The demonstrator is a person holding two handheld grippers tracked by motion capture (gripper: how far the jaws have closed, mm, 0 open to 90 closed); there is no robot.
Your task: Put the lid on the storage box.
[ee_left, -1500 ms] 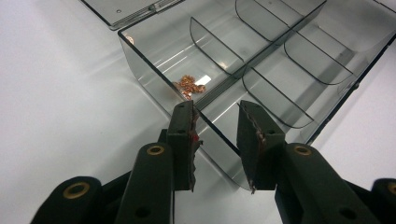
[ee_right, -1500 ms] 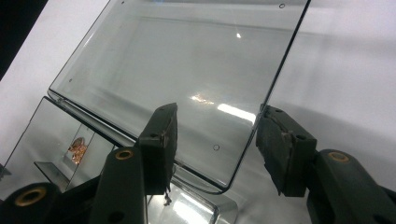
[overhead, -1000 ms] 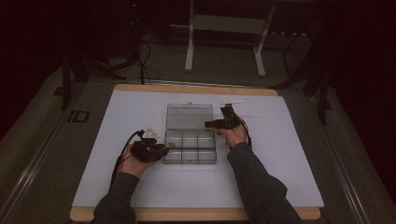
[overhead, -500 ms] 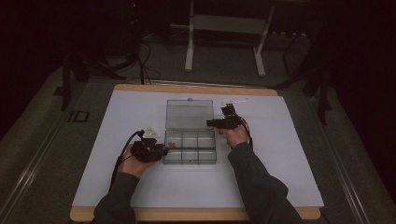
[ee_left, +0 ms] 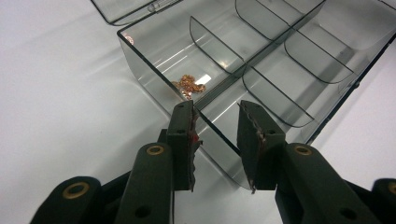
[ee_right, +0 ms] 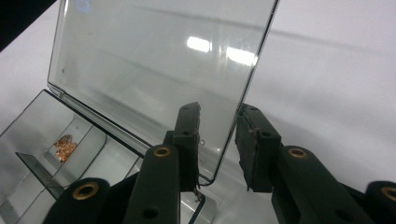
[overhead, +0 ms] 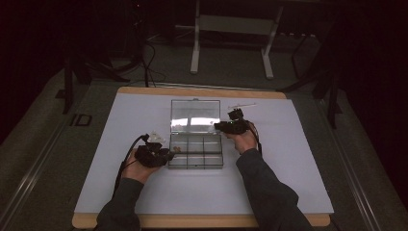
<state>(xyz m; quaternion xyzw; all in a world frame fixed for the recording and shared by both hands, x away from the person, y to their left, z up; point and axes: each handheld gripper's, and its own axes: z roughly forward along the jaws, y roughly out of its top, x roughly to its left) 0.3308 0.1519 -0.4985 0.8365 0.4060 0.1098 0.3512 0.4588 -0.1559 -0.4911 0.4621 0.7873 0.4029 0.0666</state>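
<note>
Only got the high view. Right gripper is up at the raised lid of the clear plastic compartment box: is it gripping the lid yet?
Observer: Not yet. The right gripper has the side edge of the clear lid between its jaws. They have just been closing, but there is a gap at one pad.
Operator: Left one?
Observer: The left gripper straddles a wall of the clear plastic compartment box, jaws open, not clamped.
Operator: Anything inside?
Observer: A small copper-coloured tangle of chain lies in a corner compartment by the hinge.
</note>
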